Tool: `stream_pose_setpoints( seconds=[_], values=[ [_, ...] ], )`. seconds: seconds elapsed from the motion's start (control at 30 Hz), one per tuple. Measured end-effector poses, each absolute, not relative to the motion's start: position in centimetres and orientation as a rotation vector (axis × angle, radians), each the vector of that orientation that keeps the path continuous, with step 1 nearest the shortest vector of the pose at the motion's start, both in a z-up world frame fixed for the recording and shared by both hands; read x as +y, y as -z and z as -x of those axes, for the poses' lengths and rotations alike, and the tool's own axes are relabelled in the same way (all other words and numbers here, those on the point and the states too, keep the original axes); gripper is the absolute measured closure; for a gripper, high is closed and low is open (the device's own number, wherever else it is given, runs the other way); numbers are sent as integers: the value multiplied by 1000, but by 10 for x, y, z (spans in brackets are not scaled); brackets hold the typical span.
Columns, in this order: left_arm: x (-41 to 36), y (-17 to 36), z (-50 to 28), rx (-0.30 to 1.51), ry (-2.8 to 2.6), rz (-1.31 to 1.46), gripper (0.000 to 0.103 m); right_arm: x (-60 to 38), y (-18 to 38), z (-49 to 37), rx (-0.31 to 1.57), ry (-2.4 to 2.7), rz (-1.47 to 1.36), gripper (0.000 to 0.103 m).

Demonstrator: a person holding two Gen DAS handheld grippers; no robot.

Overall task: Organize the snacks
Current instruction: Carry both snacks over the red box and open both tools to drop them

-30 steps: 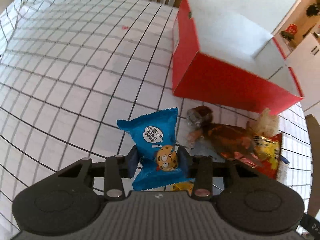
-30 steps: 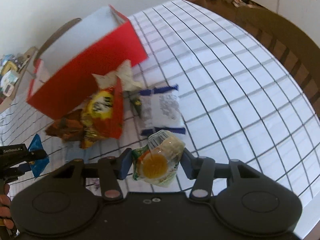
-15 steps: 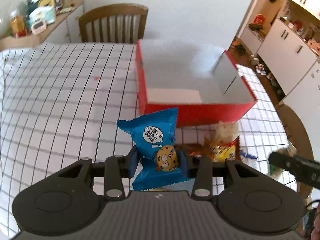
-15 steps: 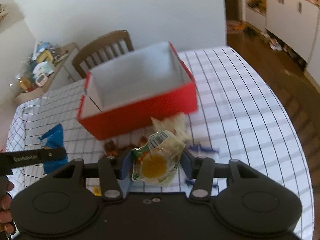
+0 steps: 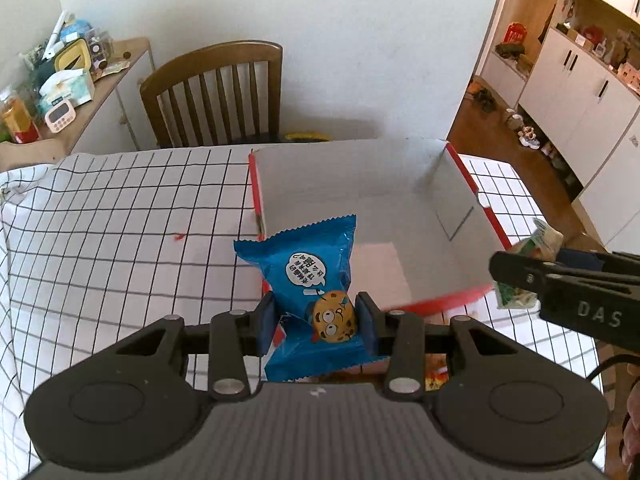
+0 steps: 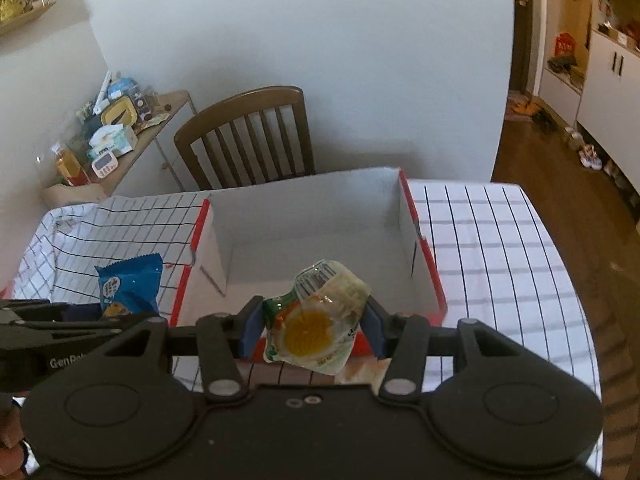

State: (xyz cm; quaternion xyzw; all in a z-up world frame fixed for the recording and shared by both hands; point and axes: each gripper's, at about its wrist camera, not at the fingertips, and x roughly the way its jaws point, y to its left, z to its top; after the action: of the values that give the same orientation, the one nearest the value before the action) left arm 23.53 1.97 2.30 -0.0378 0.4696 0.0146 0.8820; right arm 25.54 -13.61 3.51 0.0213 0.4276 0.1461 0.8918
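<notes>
My left gripper (image 5: 316, 322) is shut on a blue cookie packet (image 5: 308, 276) with a cartoon cookie face, held in the air over the near left corner of the red box (image 5: 448, 300). My right gripper (image 6: 312, 326) is shut on a clear jelly cup pouch (image 6: 320, 316) with an orange centre, held above the box's near wall (image 6: 400, 316). The box is red outside, white inside, and nothing shows in its interior (image 6: 312, 236). In the left wrist view the right gripper (image 5: 516, 276) enters from the right with the pouch (image 5: 540, 240). The blue packet (image 6: 130, 284) also shows at the left in the right wrist view.
The table wears a white cloth with a black grid (image 5: 112, 216). A wooden chair (image 5: 216, 92) stands behind the box. A side shelf (image 5: 60, 80) with clutter is at the far left. Other snack wrappers (image 5: 436, 376) peek out under the left gripper.
Both grippers have risen from the snack pile and swung up over the red box, each still holding its snack. The views have levelled so the room and chair now show.
</notes>
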Motion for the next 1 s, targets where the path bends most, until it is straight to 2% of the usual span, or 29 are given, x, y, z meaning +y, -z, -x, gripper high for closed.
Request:
stream_pose_setpoints(
  seconds=[0.5, 1.0],
  values=[
    [8, 32, -325, 1084, -83, -1, 62, -120, 25, -336, 1002, -347, 98, 53],
    [-2, 89, -348, 1232, -57, -23, 62, -112, 71, -345, 1111, -403, 205, 51]
  ],
)
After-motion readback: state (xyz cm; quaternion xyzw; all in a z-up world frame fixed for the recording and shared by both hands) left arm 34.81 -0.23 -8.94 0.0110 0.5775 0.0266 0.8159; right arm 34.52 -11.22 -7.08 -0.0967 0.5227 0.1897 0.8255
